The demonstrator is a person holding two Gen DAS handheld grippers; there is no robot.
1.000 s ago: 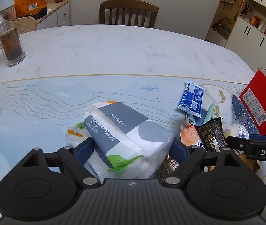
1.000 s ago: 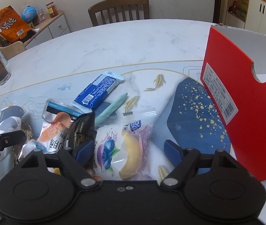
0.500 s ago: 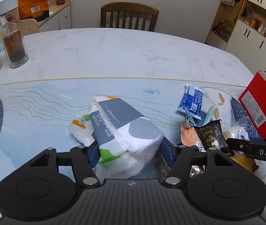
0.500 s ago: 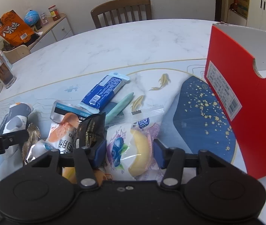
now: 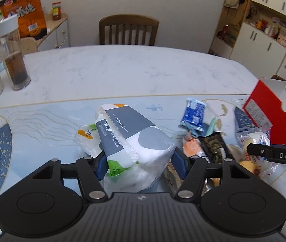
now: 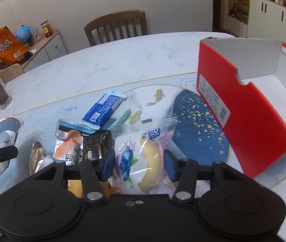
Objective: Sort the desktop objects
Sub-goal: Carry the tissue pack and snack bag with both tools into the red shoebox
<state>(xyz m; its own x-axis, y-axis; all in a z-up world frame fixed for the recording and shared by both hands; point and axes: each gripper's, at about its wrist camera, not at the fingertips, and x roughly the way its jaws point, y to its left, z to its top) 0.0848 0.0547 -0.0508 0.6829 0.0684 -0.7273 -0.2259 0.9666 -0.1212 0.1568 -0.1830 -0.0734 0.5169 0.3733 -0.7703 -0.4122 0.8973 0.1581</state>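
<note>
Tissue pack [image 5: 130,139] sits mid-bench [image 5: 122,70], long axis running away from the left gripper [image 5: 139,161], near end pinched between its fingers [image 5: 100,164]. Red box [image 6: 243,109] stands open at the right edge, likely the drop spot, nearer the right hand. Snack bag [image 6: 143,153] with the yellow cake sits clamped crosswise in the right gripper [image 6: 138,163], box up and to its right. Both grippers pitch steeply down. Loose wrappers [image 6: 102,109] lie between the two.

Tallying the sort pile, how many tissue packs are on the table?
2: the grey-and-white tissue pack clamped in the left gripper, and a smaller pack lying against its left side. Others may be hidden.
</note>
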